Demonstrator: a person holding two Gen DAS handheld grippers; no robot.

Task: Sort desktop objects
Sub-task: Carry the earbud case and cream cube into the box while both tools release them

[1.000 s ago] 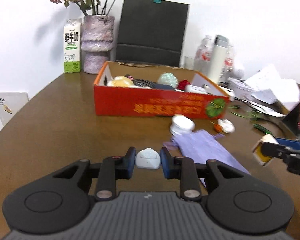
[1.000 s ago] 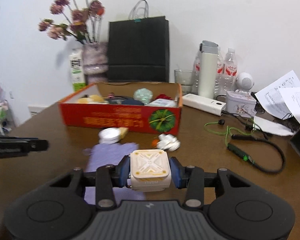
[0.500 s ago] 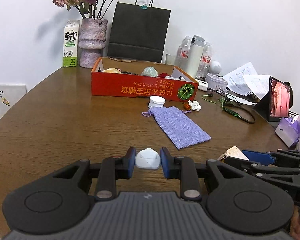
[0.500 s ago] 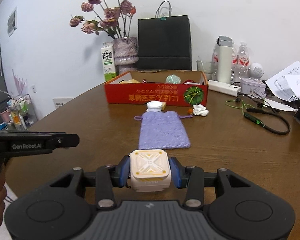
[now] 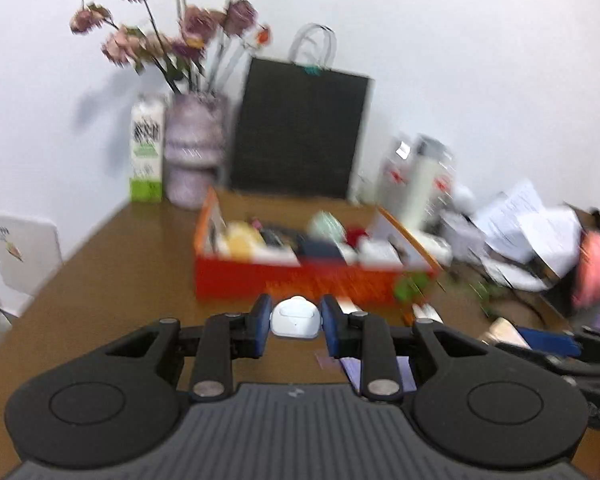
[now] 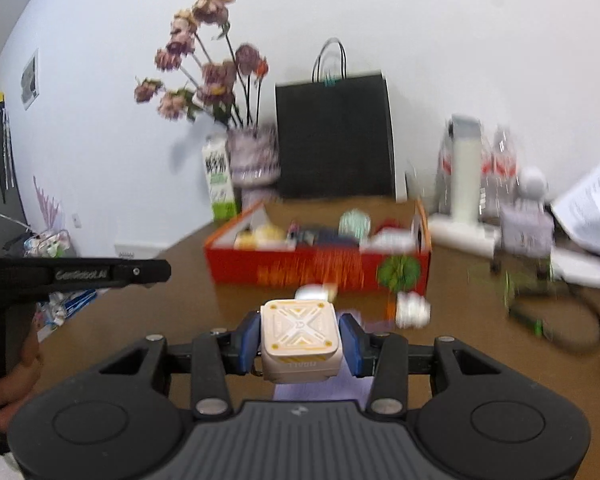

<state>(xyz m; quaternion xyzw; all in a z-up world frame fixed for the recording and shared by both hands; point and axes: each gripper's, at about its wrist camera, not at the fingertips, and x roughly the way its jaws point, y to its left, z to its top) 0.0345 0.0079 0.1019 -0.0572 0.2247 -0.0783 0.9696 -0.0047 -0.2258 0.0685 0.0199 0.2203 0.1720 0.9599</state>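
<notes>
My left gripper (image 5: 296,322) is shut on a small white earbud case (image 5: 296,317), held above the brown table. My right gripper (image 6: 300,340) is shut on a cream cube-shaped charger with an orange X pattern (image 6: 300,340). Straight ahead of both stands the red cardboard box (image 5: 300,278) (image 6: 300,268), open on top and holding several small items. A purple fabric pouch (image 6: 320,390) lies on the table below the right gripper, mostly hidden by it. A white round jar (image 6: 312,292) and a white crumpled object (image 6: 412,310) sit before the box. Both views are motion-blurred.
Behind the box stand a black paper bag (image 5: 300,132), a vase of dried roses (image 5: 194,160) and a milk carton (image 5: 147,152). Bottles, a white flask (image 6: 466,168), papers and a green-black cable (image 6: 548,316) crowd the right side. A hand (image 6: 8,376) holds the other gripper at left.
Both grippers, each still holding its object, have swung from half a second ago toward the red box, which now looms nearer and larger; the views have blurred with the motion.
</notes>
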